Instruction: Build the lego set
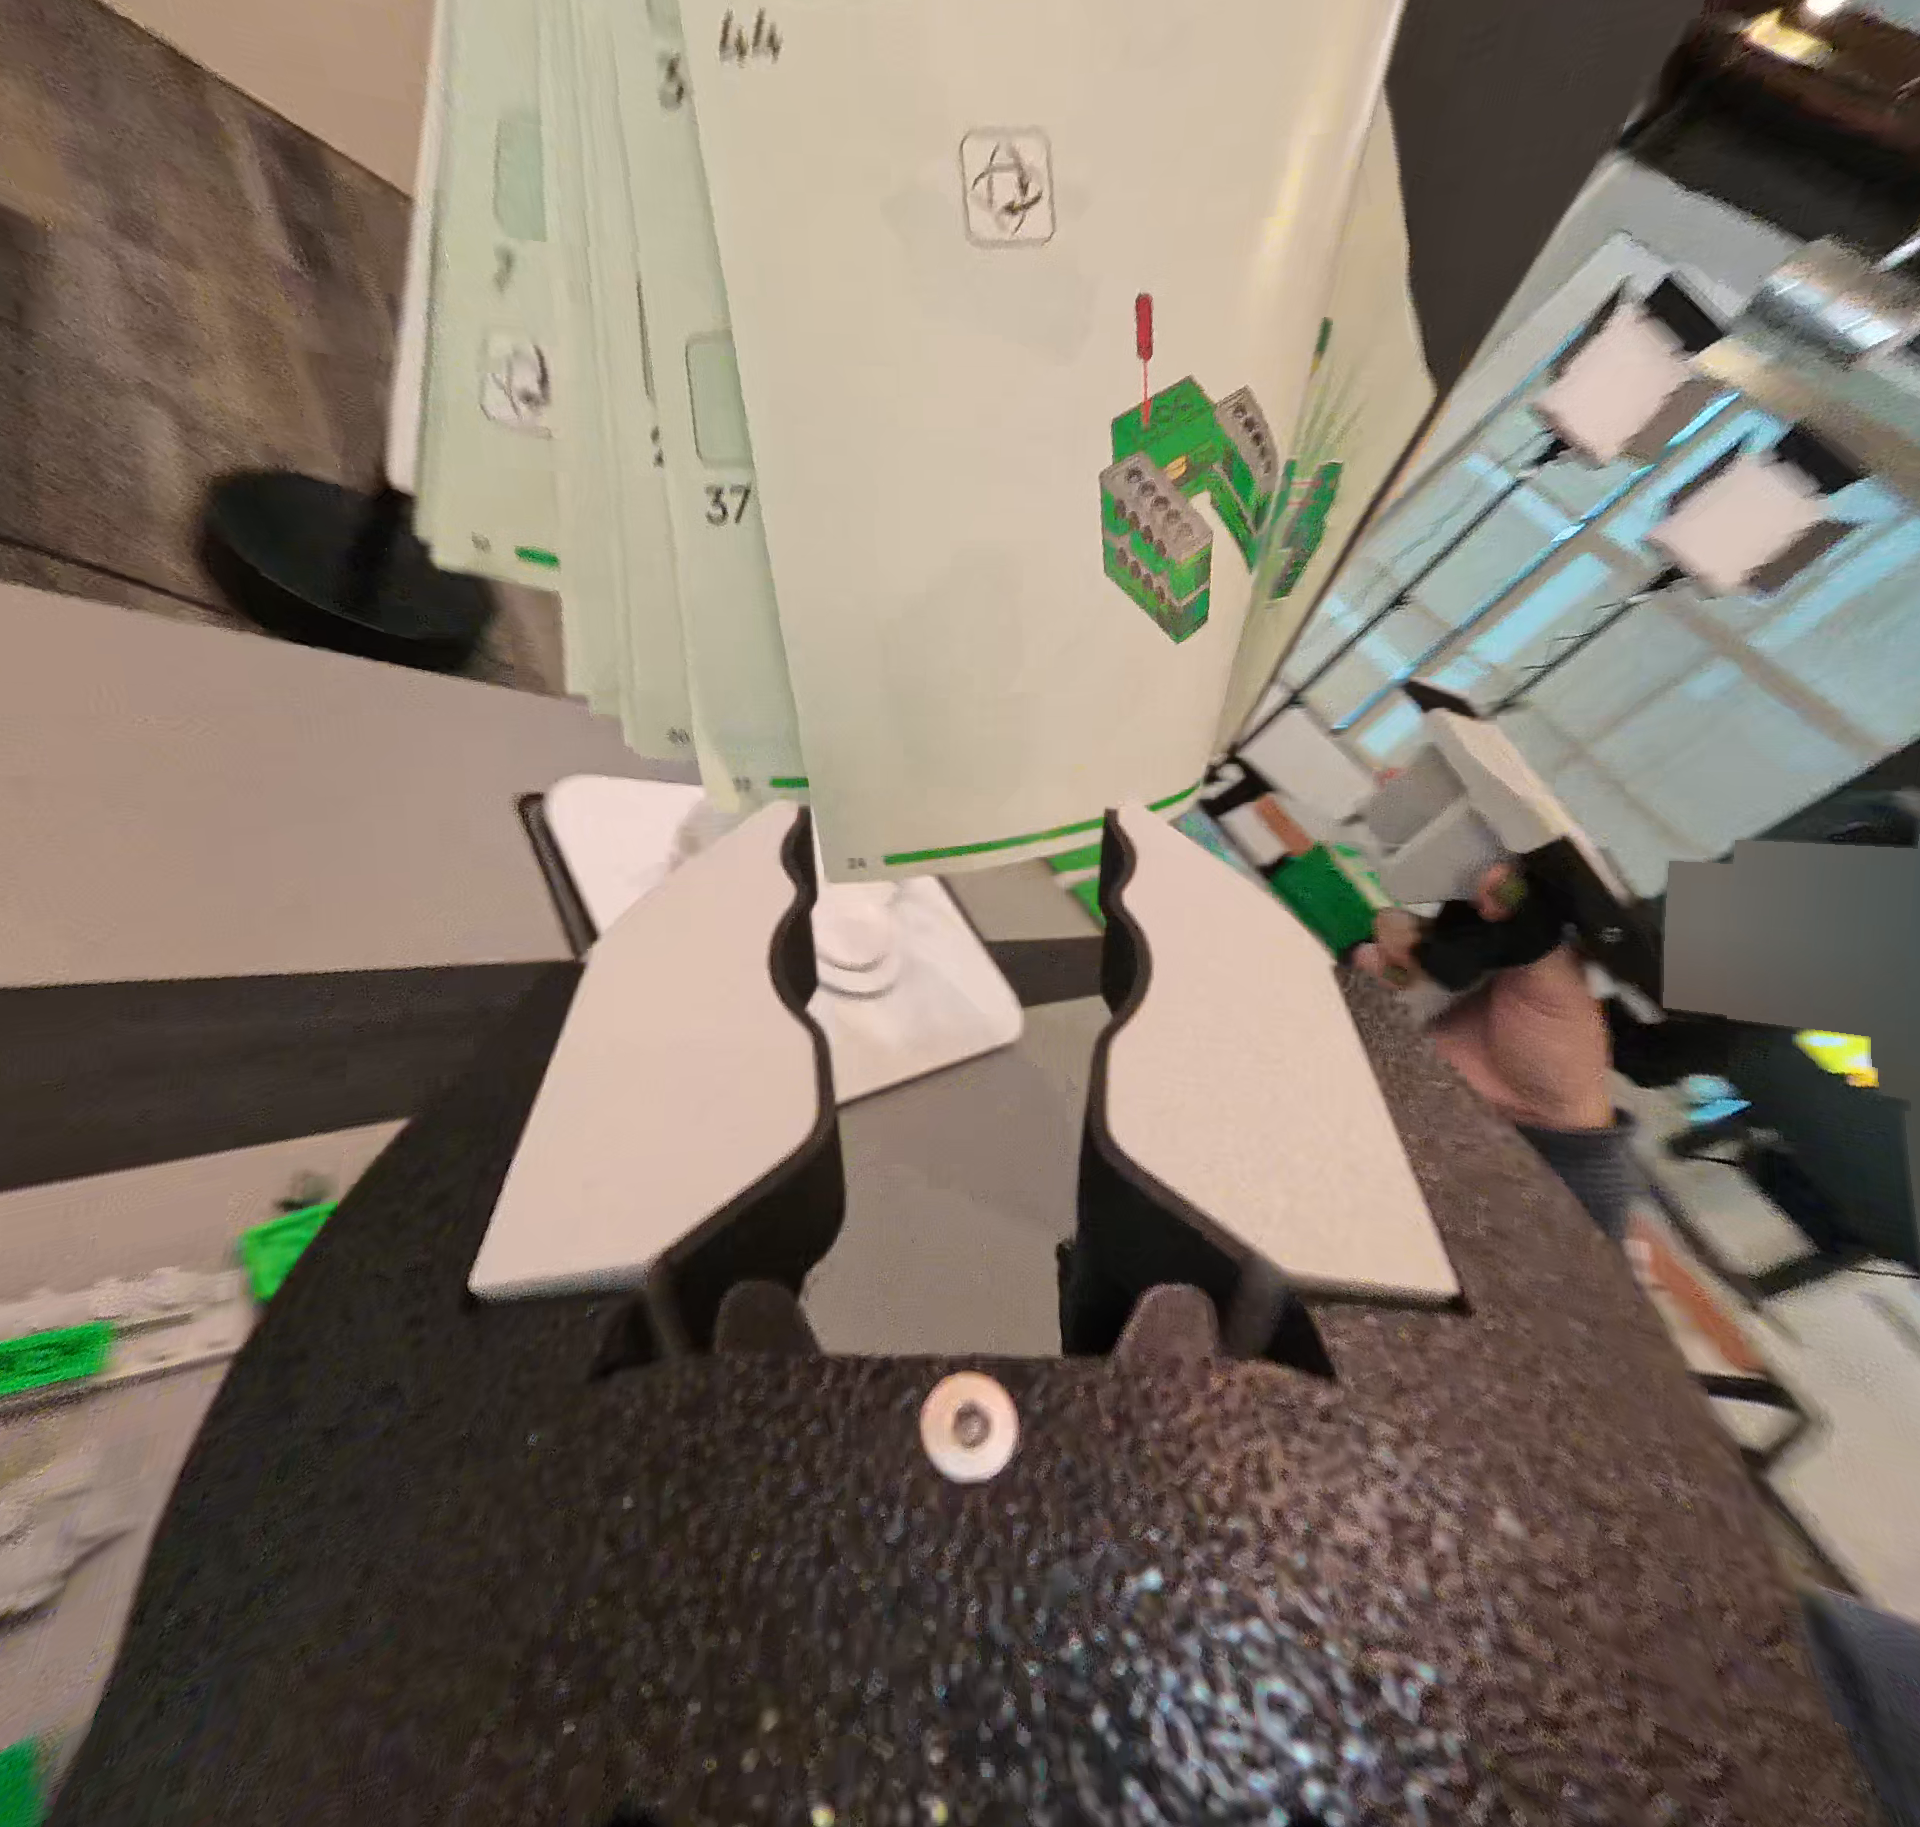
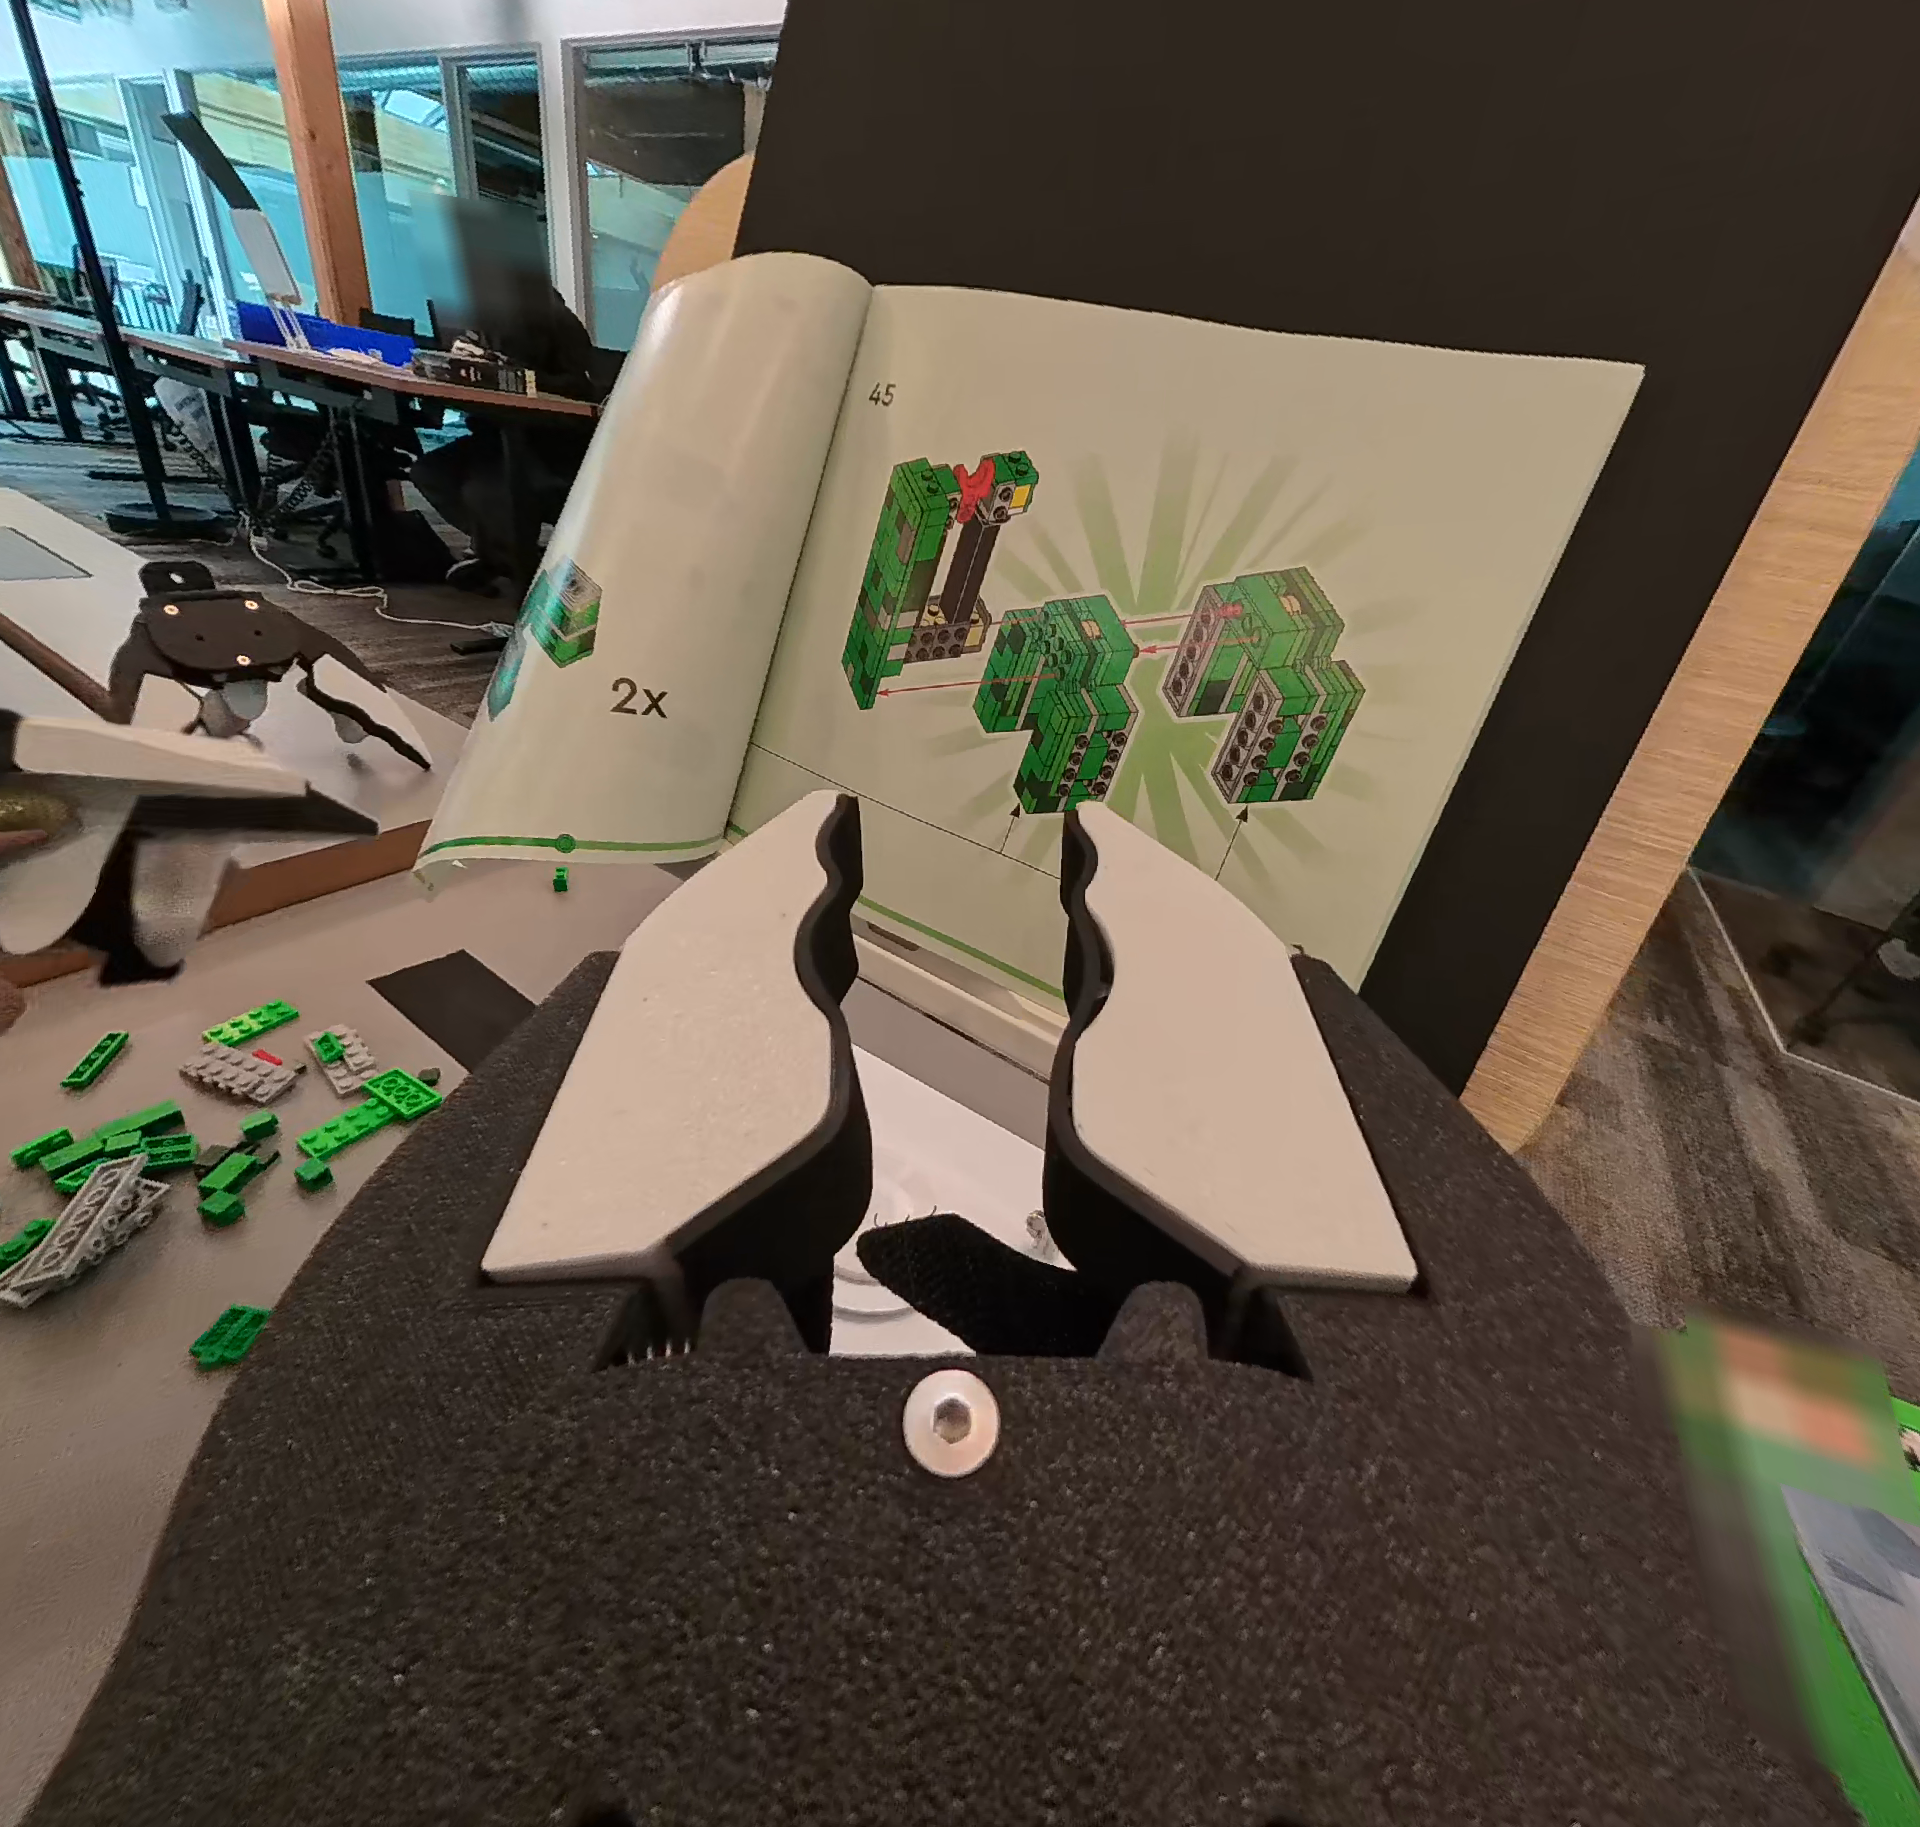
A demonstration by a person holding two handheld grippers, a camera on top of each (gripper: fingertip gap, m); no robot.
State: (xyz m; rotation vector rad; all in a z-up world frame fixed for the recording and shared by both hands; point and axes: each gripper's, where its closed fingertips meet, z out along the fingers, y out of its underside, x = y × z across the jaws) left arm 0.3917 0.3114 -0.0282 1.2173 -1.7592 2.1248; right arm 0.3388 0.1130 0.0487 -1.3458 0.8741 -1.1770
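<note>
The open instruction booklet (image 2: pixel 1195 634) stands on a white stand (image 2: pixel 935 1133) against a black board. Its left page (image 2: pixel 644 551) curls up. In the left wrist view the booklet's pages (image 1: pixel 987 427) fan out close in front, and the lower edge of the front page lies between the tips of my left gripper (image 1: pixel 956 832), whose jaws are open and apart. My right gripper (image 2: pixel 961 821) is open and empty, just in front of the right page's lower edge. Loose green and grey lego pieces (image 2: pixel 208 1133) lie on the table at the left.
A blurred white-and-black finger (image 2: pixel 187 790) reaches toward the curled page's corner. Another black gripper-like device (image 2: pixel 208 645) stands behind it. One small green piece (image 2: pixel 561 878) lies under the page. A green box (image 2: pixel 1787 1465) sits at the right. A person (image 1: pixel 1507 998) is in the background.
</note>
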